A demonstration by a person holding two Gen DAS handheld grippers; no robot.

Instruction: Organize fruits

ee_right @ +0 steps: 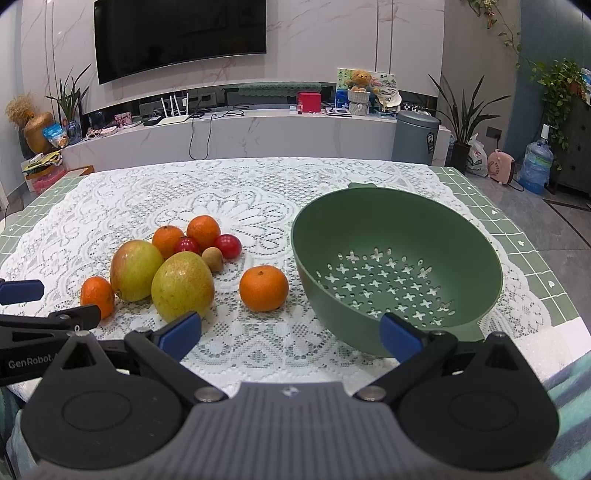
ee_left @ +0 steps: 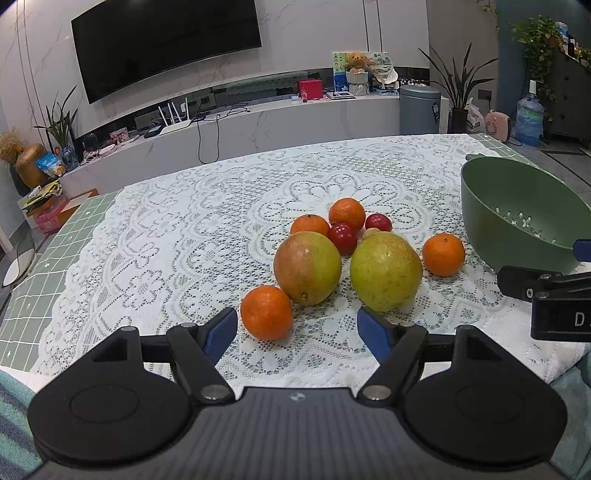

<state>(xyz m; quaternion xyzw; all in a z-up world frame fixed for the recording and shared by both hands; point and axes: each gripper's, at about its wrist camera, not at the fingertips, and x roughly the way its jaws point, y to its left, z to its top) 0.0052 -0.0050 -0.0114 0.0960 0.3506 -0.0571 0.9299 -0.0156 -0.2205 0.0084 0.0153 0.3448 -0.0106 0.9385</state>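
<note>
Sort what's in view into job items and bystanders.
Job: four oranges, two mangoes, two red plums, a small brown fruit, green colander.
Bystanders: lace tablecloth, TV, teddy bear, water jug.

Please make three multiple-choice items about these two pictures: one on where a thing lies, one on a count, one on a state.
1. Where is the green colander relative to the fruit pile?
A. To its right
B. To its left
C. Under it

2. How many oranges lie on the lace cloth?
A. Two
B. Four
C. Six

3. What state is the left gripper in?
A. Shut on a mango
B. Open, holding nothing
C. Shut on an orange

Answers:
1. A: in the right wrist view the colander stands right of all fruit.
2. B: two at the back, one nearest orange at front left, one lone orange near the colander.
3. B: its blue fingers stand apart with only cloth between them.
</note>
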